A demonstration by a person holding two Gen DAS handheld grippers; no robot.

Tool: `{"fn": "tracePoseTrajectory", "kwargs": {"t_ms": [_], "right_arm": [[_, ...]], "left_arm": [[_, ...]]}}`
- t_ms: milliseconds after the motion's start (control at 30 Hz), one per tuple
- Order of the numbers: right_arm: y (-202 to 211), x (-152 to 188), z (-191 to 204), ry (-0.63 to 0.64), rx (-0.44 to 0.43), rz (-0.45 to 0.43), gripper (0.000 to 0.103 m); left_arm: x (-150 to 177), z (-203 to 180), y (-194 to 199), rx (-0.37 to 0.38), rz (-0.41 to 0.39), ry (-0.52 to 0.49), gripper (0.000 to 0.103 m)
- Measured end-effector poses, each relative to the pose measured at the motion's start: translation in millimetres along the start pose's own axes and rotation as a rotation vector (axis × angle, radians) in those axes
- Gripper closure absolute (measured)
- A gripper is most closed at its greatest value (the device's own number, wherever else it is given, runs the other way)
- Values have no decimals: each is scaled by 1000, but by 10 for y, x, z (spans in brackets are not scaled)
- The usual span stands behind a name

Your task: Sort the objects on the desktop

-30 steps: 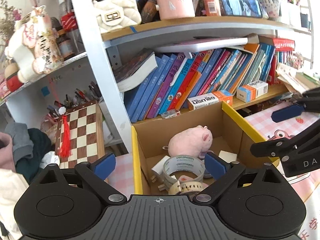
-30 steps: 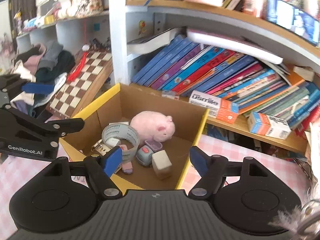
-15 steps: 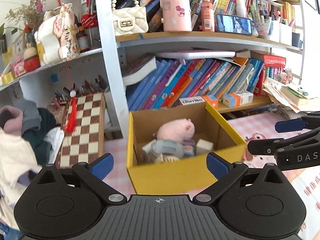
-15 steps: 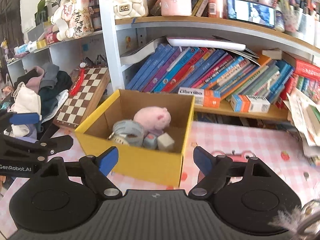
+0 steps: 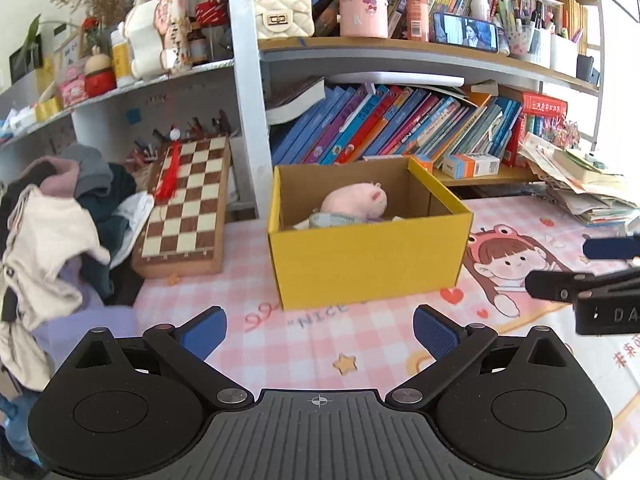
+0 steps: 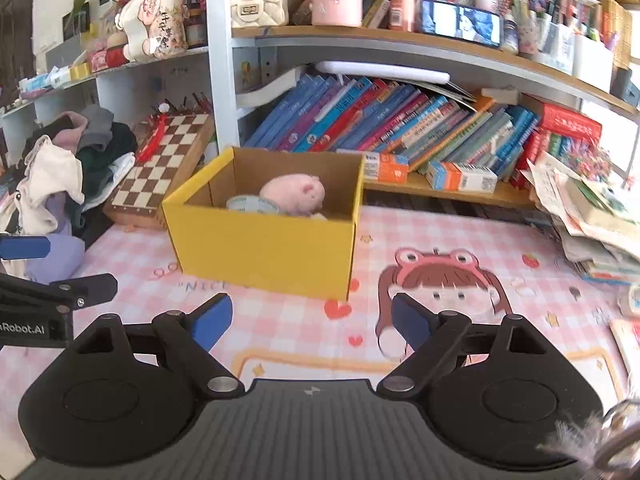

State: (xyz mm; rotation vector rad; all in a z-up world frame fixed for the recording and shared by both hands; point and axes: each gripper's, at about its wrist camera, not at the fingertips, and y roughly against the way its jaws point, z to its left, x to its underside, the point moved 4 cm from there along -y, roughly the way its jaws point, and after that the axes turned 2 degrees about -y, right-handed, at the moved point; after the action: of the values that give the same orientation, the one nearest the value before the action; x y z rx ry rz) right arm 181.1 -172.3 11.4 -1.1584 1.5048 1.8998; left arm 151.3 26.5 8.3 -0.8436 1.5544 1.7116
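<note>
Your left tool (image 5: 316, 330) and right tool (image 6: 312, 320) gape wide and empty; the light, soft pig (image 6: 292, 196) lies in the box (image 6: 264, 248) mid-counter, so pinch its plump body.

Home study: bookshelves (image 5: 400, 128), chessboard (image 5: 186, 200)

Yellow box (image 5: 368, 260), pink plush (image 5: 354, 202), pink-checked mat (image 5: 312, 344), brown-and-cream chessboard (image 5: 188, 200).

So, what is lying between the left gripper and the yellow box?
Nothing solid: in the left wrist view, only bare pink checked mat lies between the open left gripper and the yellow box.
</note>
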Motion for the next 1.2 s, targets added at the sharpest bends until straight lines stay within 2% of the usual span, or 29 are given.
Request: {"fn": "tracePoseTrajectory", "kwargs": {"t_ms": [233, 433, 700, 1200], "right_arm": [[190, 373, 48, -61, 41, 27, 16], [276, 594, 131, -78, 59, 40, 14], [298, 661, 231, -62, 56, 47, 7], [274, 664, 358, -46, 54, 62, 2]], "left_arm": [[187, -34, 186, -4, -8, 13, 2], [322, -116, 225, 16, 23, -7, 2], [447, -149, 243, 38, 57, -15, 2], [551, -45, 282, 6, 74, -8, 2]]}}
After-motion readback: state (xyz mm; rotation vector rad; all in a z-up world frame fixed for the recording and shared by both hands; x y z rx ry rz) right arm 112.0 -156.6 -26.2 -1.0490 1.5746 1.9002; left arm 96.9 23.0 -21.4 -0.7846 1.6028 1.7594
